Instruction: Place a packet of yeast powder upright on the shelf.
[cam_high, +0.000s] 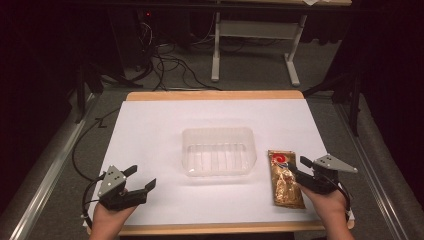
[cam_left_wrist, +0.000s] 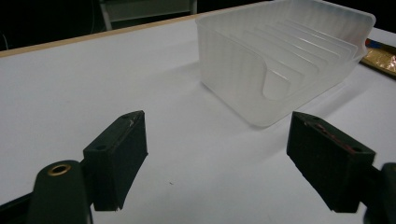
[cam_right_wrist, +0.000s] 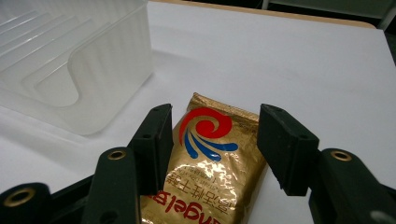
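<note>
partly hidden gold packet (cam_right_wrist: 210, 154) between right gripper (cam_right_wrist: 212, 144) jaws, lower end cut off

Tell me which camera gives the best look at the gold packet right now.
The right gripper view: the gold packet lies close up between the open right gripper jaws, its red and blue swirl logo clear. The high view shows the whole packet, small, right of the clear plastic tray. The left gripper view catches its corner behind the tray.

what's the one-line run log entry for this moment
left gripper: open, nothing between jaws | right gripper: open, jaws astride gold packet | clear tray: mid-table, nothing visible inside
</note>
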